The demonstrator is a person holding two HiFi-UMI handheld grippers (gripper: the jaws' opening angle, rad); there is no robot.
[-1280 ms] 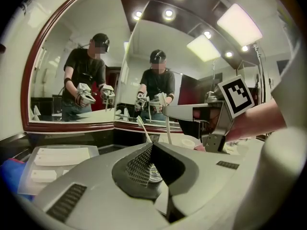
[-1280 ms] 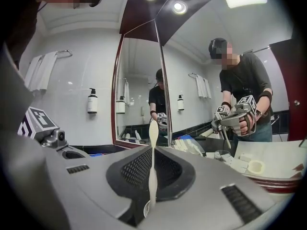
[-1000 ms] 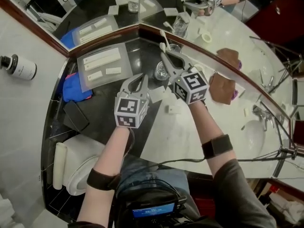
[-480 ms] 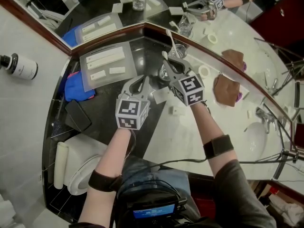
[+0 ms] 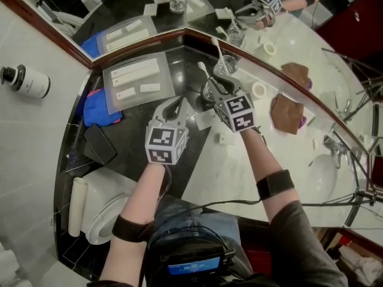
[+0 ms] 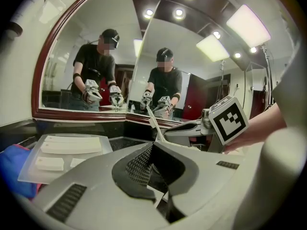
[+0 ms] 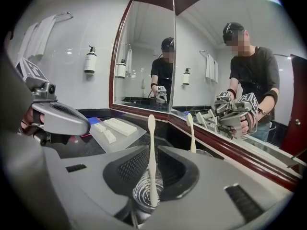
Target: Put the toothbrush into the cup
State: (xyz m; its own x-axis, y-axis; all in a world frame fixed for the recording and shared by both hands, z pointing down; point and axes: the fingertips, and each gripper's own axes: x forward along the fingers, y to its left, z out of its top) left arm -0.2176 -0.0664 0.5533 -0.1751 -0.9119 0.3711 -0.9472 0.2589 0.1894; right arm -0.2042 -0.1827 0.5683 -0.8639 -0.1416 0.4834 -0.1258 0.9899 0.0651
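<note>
A white toothbrush (image 7: 151, 147) stands upright in the clear glass cup (image 7: 144, 195), its lower end on the cup's bottom. My right gripper (image 7: 152, 153) hovers over the cup's rim with the brush between its jaws. They have just been opening, and a gap shows beside the handle. From the head view, the toothbrush (image 5: 206, 75) leans out of the cup (image 5: 207, 92) under the right gripper (image 5: 211, 84), close to the mirror corner. My left gripper (image 5: 179, 101) is shut on nothing, just left of the cup, with the left gripper (image 6: 153, 147) aimed past the right one.
A clear tray (image 5: 134, 79) of white packets lies back left, with a blue cloth (image 5: 99, 109) and a black case (image 5: 97, 143) beside it. Loose packets (image 5: 203, 120) lie near the cup. A brown cloth (image 5: 286, 113), white ring (image 5: 258, 89) and sink (image 5: 317, 172) sit right.
The right gripper has come down and lowered the toothbrush into the cup, and its jaws have spread apart. The left gripper has hardly moved.
</note>
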